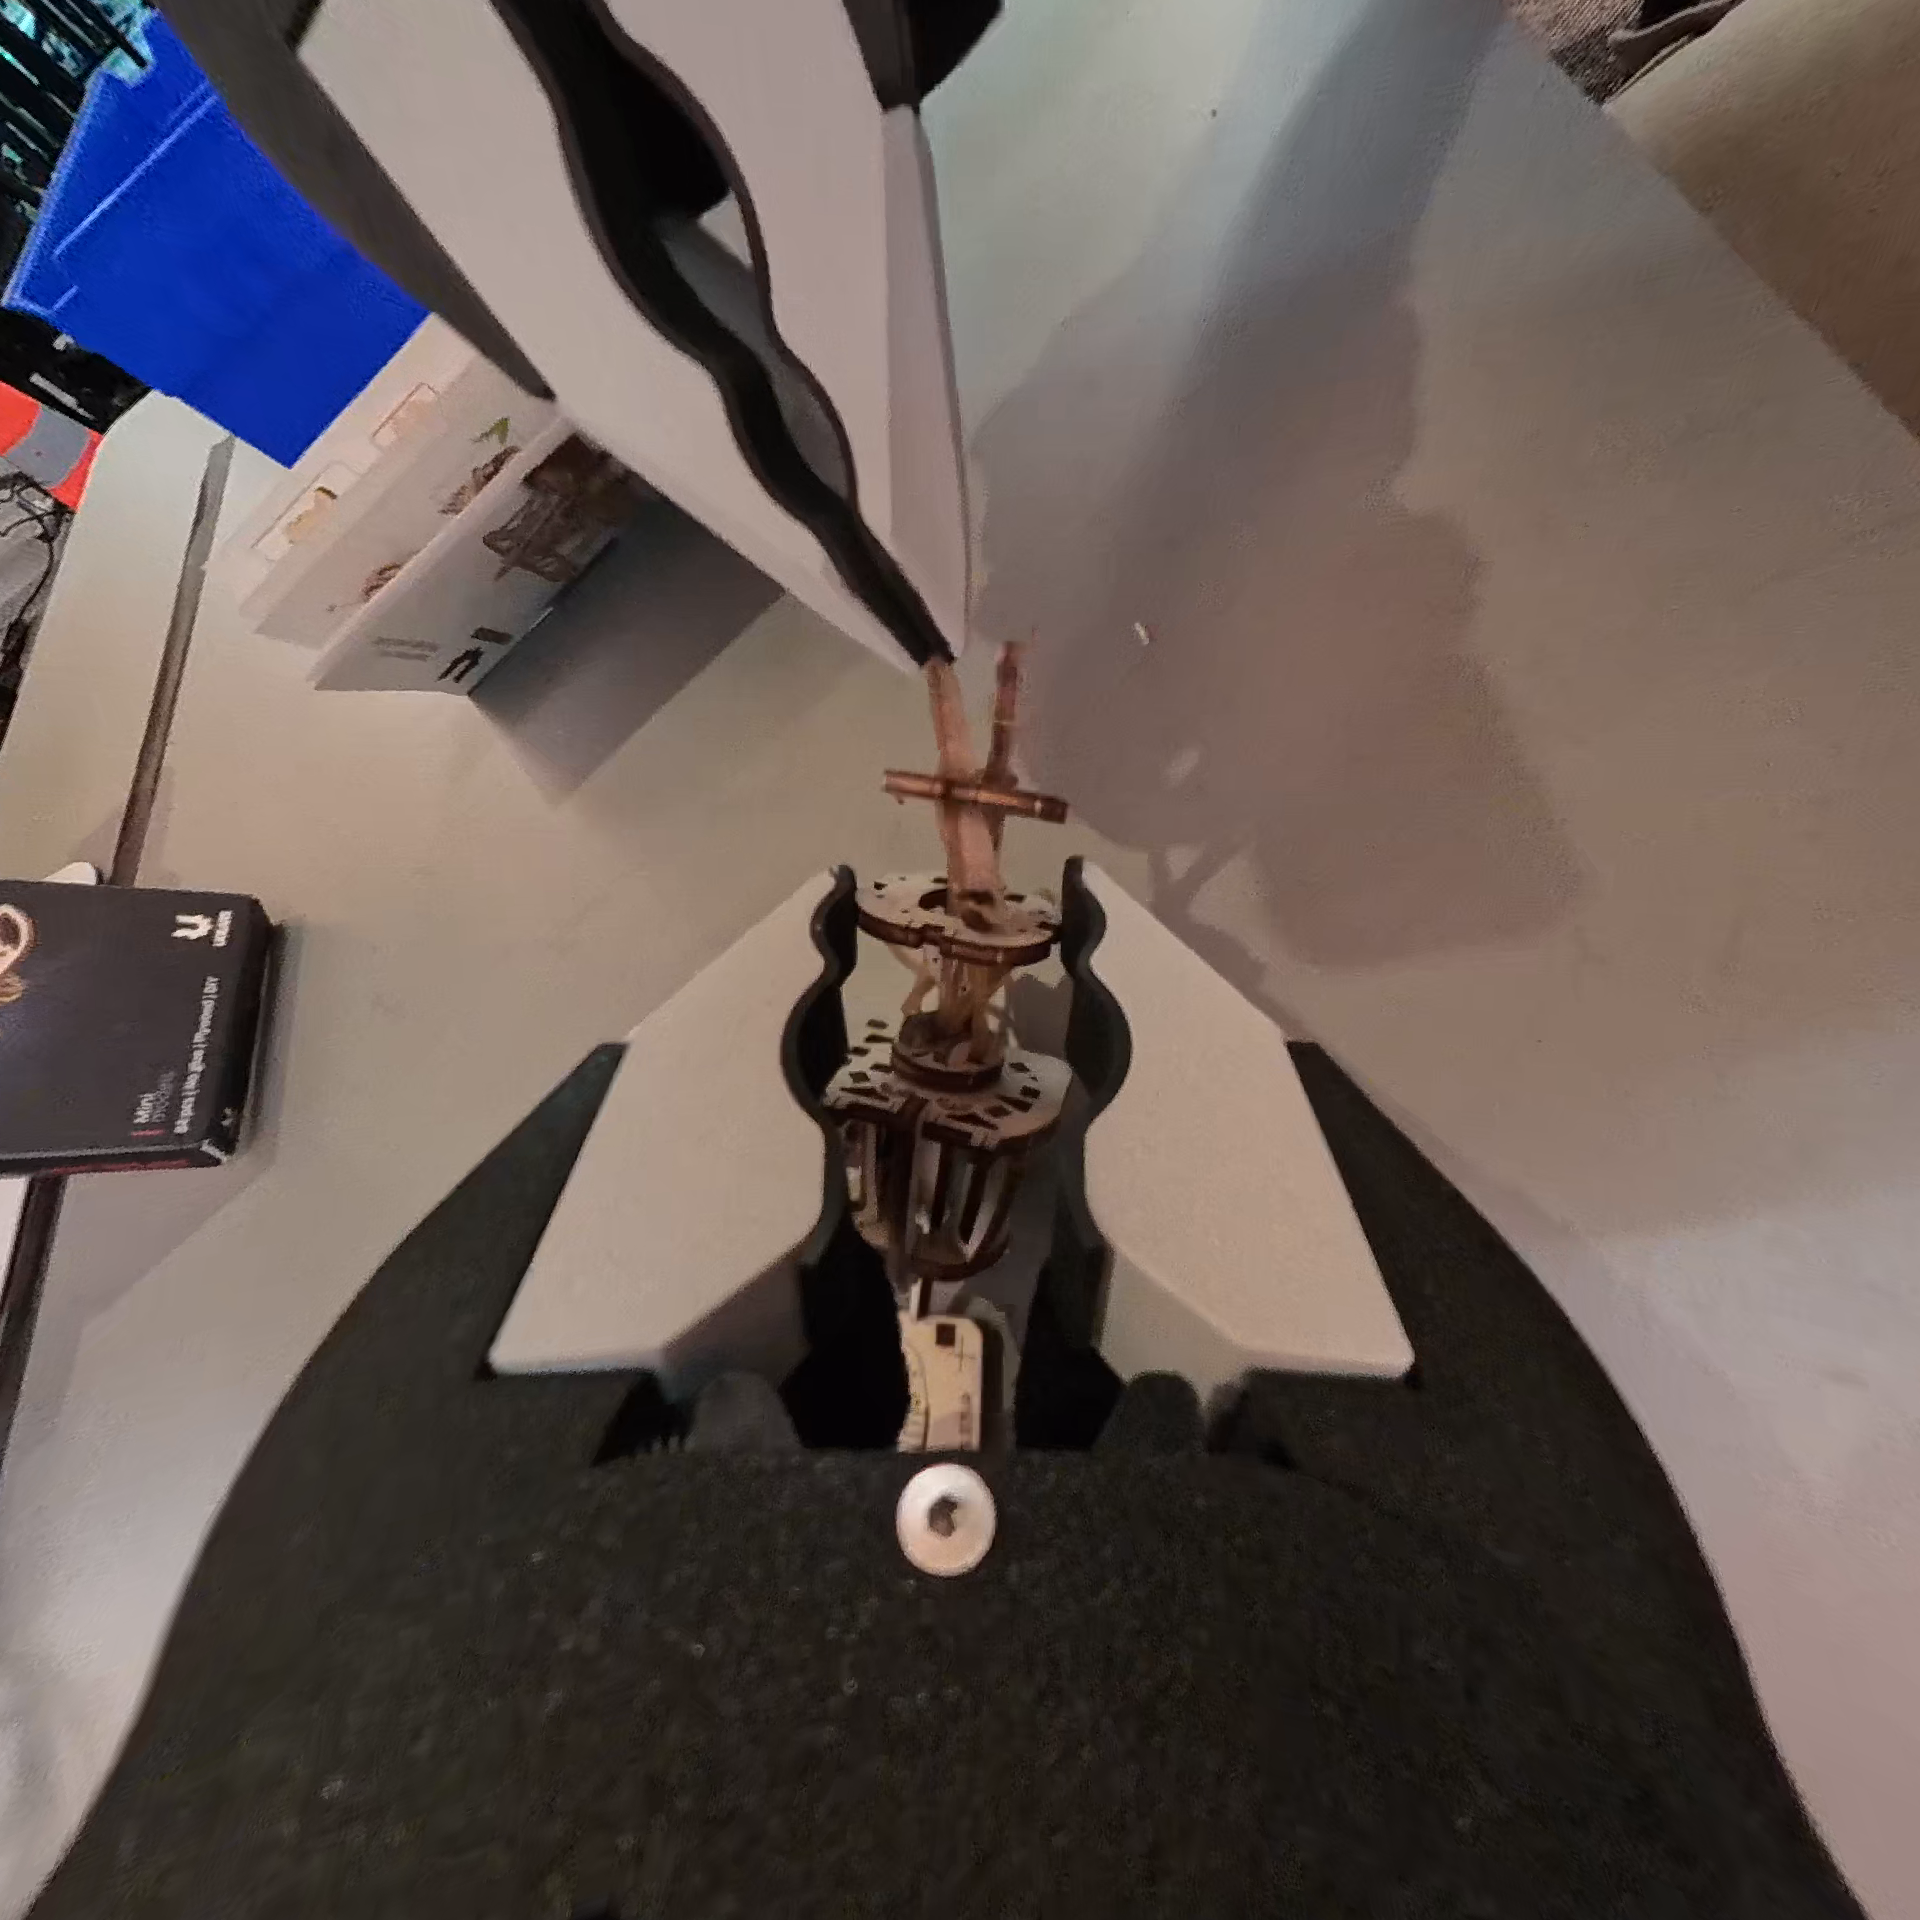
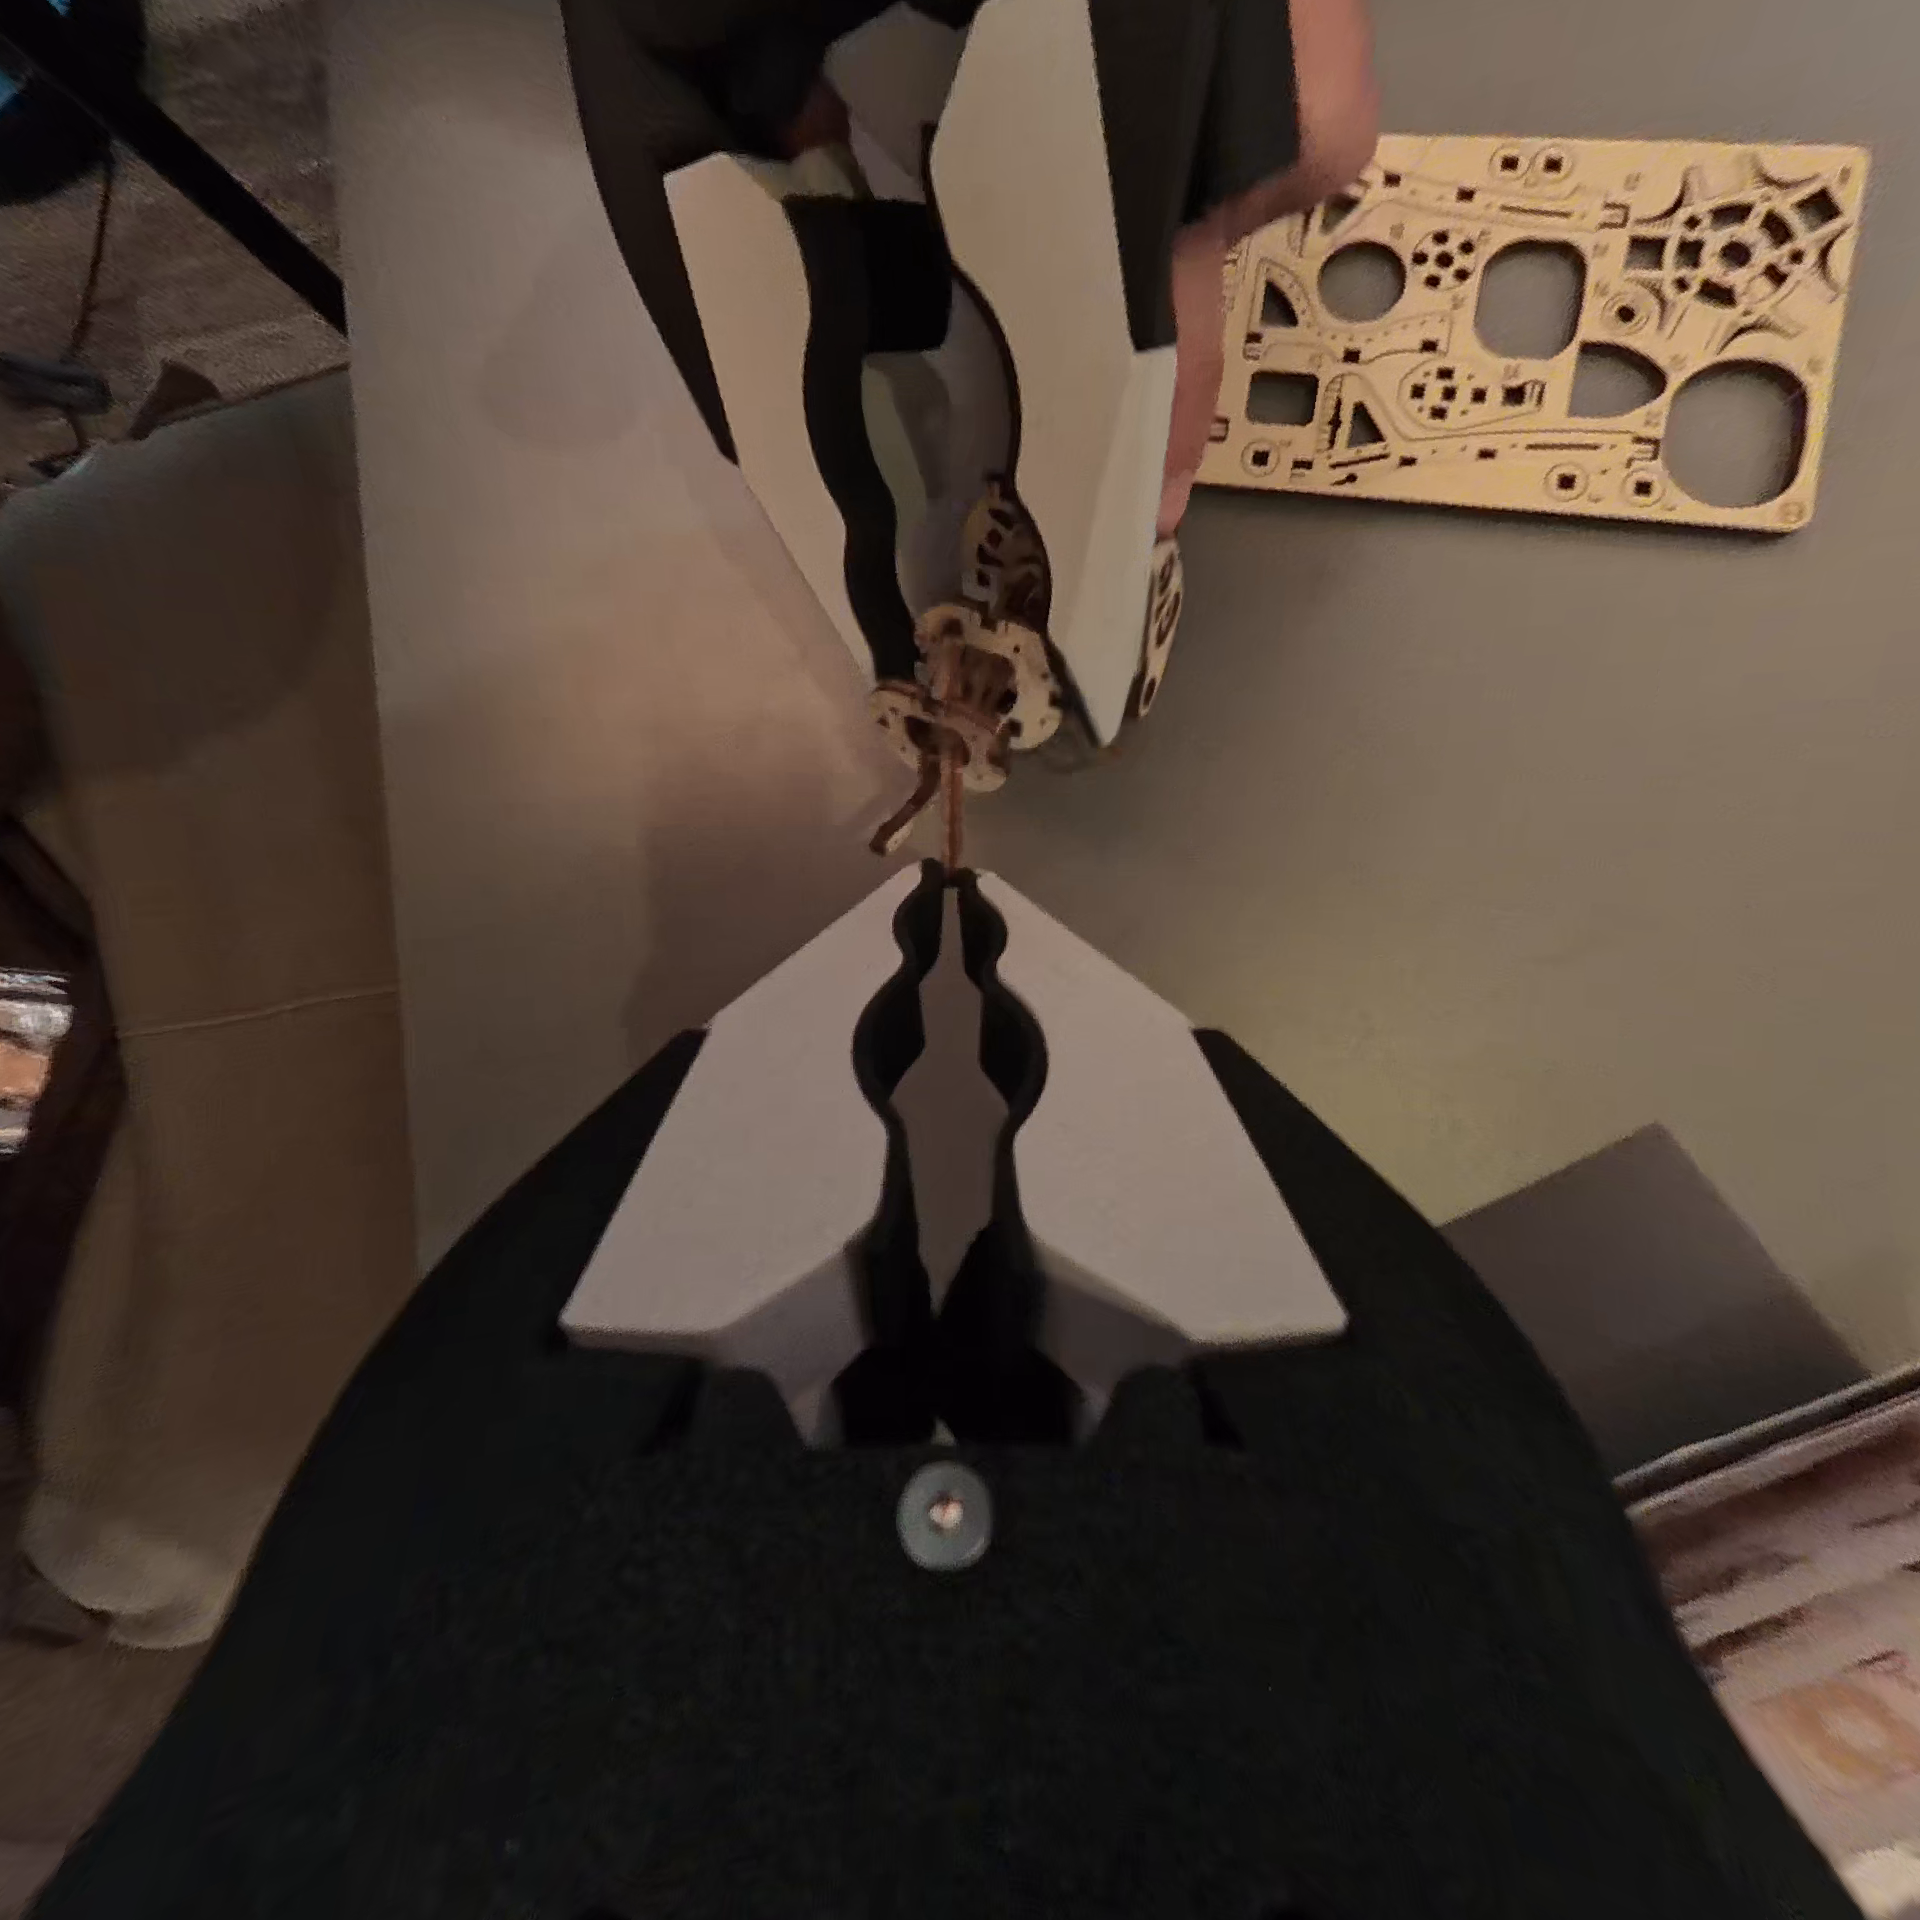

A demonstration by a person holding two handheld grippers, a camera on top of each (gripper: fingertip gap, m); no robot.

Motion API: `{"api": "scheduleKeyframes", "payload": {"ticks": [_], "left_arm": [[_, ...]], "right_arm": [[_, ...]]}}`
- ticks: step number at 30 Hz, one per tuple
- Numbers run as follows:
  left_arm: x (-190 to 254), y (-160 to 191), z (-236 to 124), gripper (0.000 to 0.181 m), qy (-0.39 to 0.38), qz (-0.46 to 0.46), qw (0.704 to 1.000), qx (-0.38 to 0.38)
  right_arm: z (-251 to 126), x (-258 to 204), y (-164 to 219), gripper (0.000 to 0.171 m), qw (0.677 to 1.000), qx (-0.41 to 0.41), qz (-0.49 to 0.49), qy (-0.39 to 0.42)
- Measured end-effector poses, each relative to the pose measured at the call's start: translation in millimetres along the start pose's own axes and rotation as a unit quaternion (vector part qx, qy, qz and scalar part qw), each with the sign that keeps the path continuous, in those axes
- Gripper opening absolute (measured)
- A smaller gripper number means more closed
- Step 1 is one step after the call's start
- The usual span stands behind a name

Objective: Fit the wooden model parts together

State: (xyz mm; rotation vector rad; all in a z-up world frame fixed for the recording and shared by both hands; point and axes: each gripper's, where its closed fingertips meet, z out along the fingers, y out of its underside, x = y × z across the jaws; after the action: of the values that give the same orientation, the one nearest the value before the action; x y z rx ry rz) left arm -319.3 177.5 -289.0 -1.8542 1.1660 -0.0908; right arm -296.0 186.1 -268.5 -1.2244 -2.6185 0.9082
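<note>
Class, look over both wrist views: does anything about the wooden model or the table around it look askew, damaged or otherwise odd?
The two thin strips rising from the wooden model cross each other slantwise instead of standing parallel. The right gripper pinches only one tip; the left gripper holds the body. The cut-out sheet lies flat; its holes are just removed parts.

grey table (image 2: 1455, 831), punched wooden sheet (image 2: 1538, 343), black box (image 1: 125, 1029), leaflets (image 1: 436, 551)
</note>
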Motion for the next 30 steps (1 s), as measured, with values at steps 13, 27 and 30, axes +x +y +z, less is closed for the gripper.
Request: {"api": "scheduleKeyframes", "payload": {"ticks": [13, 27, 30], "left_arm": [[-7.2, 9.5, -5.5, 0.037, -0.013, -0.025, 1.0, -0.006], [-10.1, 8.3, -7.1, 0.037, -0.004, -0.067, 0.998, 0.012], [-11.8, 8.0, -8.2, 0.037, 0.0, -0.084, 0.996, 0.024]], "right_arm": [[-9.0, 4.2, 6.9, 0.002, 0.998, 0.04, 0.037, 0.027], [-8.0, 8.7, 2.0, 0.002, 0.991, 0.097, 0.01, 0.087], [-10.2, 11.1, -1.2, 0.002, 0.985, 0.139, 0.018, 0.097]]}}
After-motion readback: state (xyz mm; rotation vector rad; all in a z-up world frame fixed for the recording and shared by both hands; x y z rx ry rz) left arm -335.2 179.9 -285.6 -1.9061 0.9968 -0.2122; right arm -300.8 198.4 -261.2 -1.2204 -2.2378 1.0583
